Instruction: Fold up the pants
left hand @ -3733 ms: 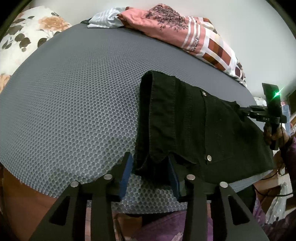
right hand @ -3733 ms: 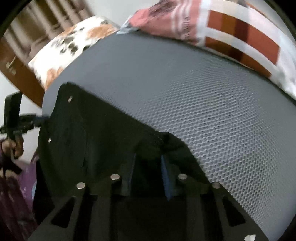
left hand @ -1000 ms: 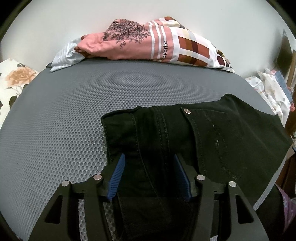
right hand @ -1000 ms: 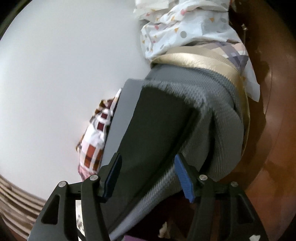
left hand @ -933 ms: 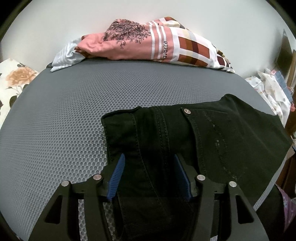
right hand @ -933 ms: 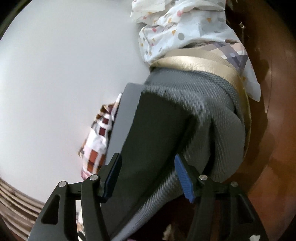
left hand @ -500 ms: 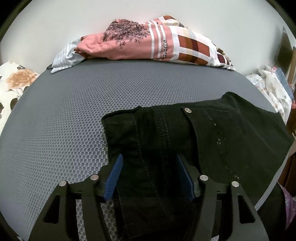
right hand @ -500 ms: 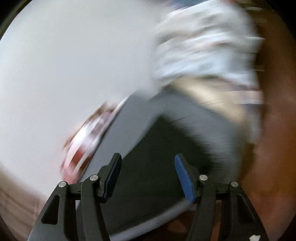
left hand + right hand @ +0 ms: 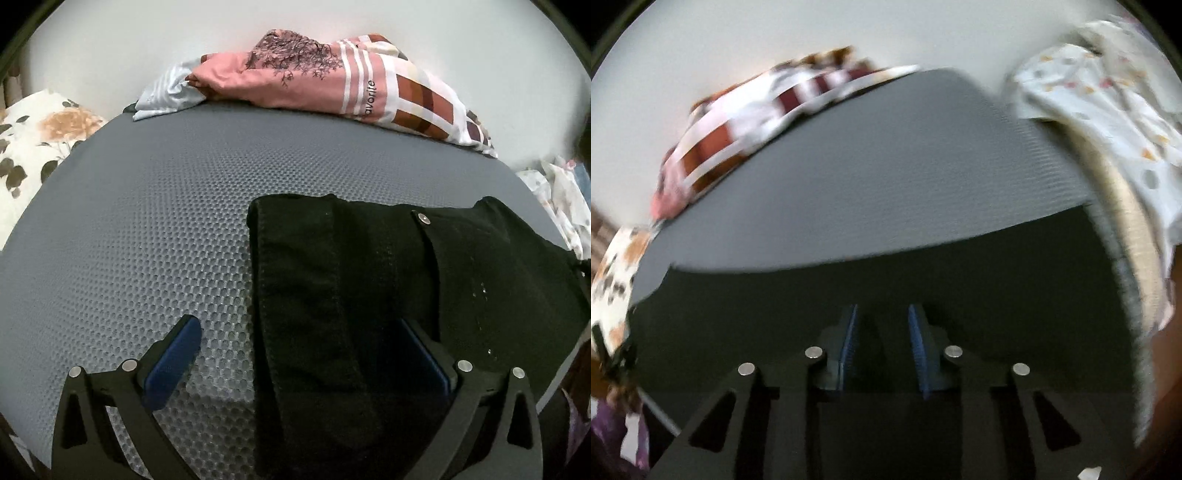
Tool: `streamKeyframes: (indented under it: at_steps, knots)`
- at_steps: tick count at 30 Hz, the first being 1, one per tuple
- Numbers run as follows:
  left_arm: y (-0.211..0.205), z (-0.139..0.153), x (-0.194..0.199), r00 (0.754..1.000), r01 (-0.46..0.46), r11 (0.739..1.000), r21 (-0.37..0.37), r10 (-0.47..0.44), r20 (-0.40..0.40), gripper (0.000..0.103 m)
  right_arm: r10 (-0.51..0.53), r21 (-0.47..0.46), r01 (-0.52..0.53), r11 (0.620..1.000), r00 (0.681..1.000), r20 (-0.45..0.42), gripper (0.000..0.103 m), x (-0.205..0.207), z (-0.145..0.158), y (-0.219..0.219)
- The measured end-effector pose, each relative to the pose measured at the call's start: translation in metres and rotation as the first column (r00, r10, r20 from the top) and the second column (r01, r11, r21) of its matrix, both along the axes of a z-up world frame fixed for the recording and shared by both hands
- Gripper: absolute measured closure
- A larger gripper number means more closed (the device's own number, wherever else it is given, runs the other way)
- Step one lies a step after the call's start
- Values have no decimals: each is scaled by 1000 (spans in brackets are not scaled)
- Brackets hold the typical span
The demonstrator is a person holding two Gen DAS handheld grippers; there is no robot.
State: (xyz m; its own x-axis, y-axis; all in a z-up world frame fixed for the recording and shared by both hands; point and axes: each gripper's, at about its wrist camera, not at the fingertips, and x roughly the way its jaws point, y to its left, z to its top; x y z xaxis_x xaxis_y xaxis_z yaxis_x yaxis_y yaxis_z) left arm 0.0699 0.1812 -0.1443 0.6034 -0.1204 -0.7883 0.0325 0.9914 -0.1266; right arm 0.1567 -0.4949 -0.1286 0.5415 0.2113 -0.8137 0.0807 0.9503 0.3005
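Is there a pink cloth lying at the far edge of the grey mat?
Yes, the pink cloth lies bunched along the far edge of the grey mat.

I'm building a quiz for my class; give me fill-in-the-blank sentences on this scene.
1. The pants are ____ in colour.
2. They lie on a ____ mat.
3. The left gripper has ____ pads.
4. The word on the pink cloth reads ____.

Missing: black; grey; blue; favorite

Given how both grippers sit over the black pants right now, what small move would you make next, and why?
Probably lift the left gripper clear: its jaws are opening, wide of the black pants lying on the grey mattress, while the right gripper looks shut on them.
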Motion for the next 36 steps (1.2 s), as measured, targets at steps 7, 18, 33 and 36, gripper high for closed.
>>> streamKeyframes:
  at_steps: [7,18,33,36]
  knots:
    - [3,-1,1,1000,-7,1000,-18,7,-8,0,-195,16,195,981,980,-28,103,2,-6,-87]
    - [-15,54,-22,978,-87,987,134,59,198,1,-519,350,443,825,840,160,59,-122,22,-133]
    - [-47,64,-31,988,-20,999,32,15,154,1,-605,605,472,641,796,21,52,-216,-41,-137]
    - [-49,60,-30,991,-23,999,33,18,130,1,-599,607,463,645,800,26,52,-209,-40,-134]
